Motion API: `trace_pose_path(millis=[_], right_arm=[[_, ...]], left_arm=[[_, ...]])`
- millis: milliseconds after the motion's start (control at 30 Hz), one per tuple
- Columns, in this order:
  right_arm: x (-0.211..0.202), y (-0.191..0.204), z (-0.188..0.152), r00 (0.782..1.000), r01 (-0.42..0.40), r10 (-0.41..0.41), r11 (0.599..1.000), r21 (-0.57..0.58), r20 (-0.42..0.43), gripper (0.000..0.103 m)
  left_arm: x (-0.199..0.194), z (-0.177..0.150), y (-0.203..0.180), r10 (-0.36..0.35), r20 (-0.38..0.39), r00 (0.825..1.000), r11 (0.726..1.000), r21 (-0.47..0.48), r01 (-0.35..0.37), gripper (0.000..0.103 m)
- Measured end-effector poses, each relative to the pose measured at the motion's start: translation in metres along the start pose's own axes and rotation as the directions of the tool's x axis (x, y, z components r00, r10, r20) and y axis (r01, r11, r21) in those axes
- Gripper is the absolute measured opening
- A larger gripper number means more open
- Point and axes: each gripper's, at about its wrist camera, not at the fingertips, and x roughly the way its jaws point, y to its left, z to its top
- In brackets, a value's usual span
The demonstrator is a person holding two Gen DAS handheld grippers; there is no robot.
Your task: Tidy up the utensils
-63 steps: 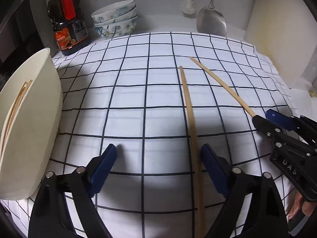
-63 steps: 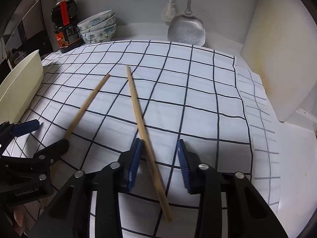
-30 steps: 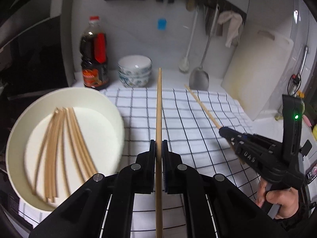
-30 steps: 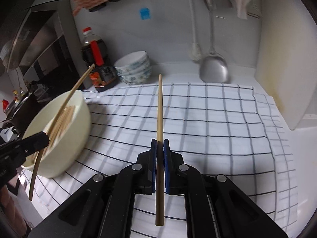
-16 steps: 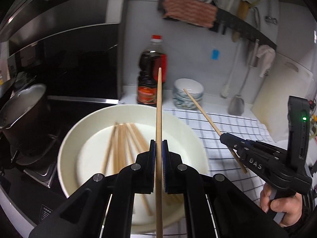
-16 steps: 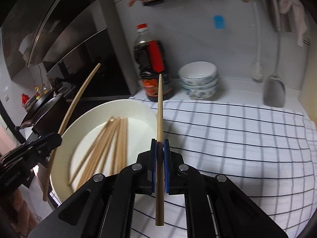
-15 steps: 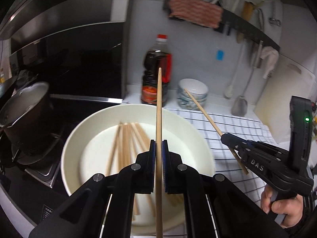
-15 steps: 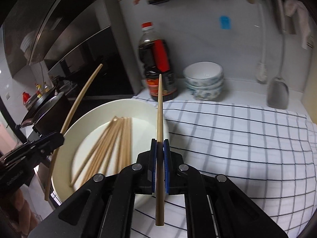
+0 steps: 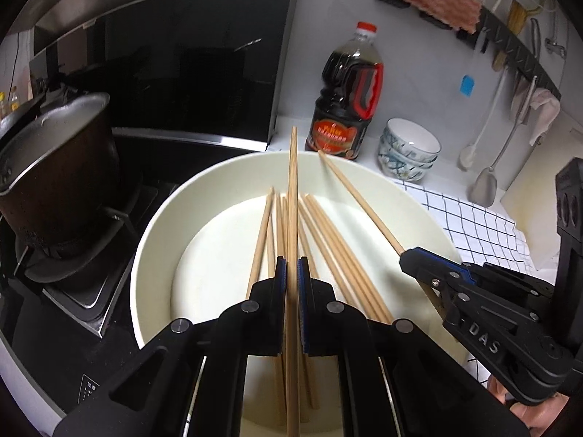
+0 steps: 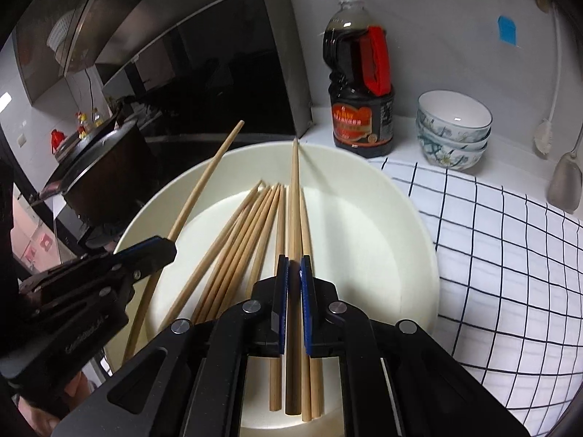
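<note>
left gripper (image 9: pixel 290 280): clamps chopstick (image 9: pixel 291 196), axis 12–6 | right gripper (image 10: pixel 294 276): same | bowl (image 10: pixel 411 218) directly below both

white wall (image 9: pixel 419 54), black stove hood (image 9: pixel 164 54), checked cloth (image 10: pixel 510 255).

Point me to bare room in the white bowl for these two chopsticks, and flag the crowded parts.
Free: the white bowl's floor on the checked cloth side, between the loose chopsticks and that rim. A narrower strip lies on the pot side. Crowded: the bowl's middle, under both grippers. Behind, the soy sauce bottle and stacked bowls fill the counter.
</note>
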Motion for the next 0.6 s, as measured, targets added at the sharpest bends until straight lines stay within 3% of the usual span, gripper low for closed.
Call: trace_pose_path(millis=[33, 67, 100, 133, 267, 467, 600], right_arm=[[-0.003, -0.001, -0.001, 1.0, 0.016, -0.016, 1.0, 0.003, 0.013, 0.015], [-0.006, -0.003, -0.002, 0.999, 0.027, -0.027, 1.0, 0.01, 0.026, 0.017], [-0.009, -0.005, -0.003, 0.999, 0.031, -0.031, 0.999, 0.02, 0.038, 0.019], [-0.013, -0.009, -0.003, 0.998, 0.03, -0.032, 0.999, 0.035, 0.047, 0.02], [-0.021, -0.019, -0.007, 0.998, 0.034, -0.038, 0.996, 0.077, 0.054, 0.03], [-0.038, -0.015, -0.022, 0.994, 0.054, -0.061, 0.995, 0.084, 0.087, 0.046], [-0.047, -0.011, -0.032, 0.992, 0.07, -0.08, 0.993, 0.092, 0.102, 0.054]], left_arm=[[-0.001, 0.0, 0.002, 0.01, 0.002, 1.0, 1.0, -0.007, -0.01, 0.019], [-0.003, -0.001, 0.003, 0.021, 0.009, 1.0, 1.0, -0.01, -0.021, 0.037], [-0.007, -0.002, 0.005, 0.032, 0.026, 0.999, 0.999, -0.014, -0.031, 0.064], [-0.013, -0.003, 0.007, 0.04, 0.051, 0.998, 0.999, -0.021, -0.039, 0.073], [-0.028, -0.006, 0.014, 0.066, 0.082, 0.994, 0.997, -0.046, -0.062, 0.078], [-0.04, -0.018, 0.021, 0.108, 0.079, 0.991, 0.991, -0.084, -0.102, 0.097], [-0.045, -0.029, 0.021, 0.15, 0.061, 0.987, 0.986, -0.085, -0.144, 0.097]])
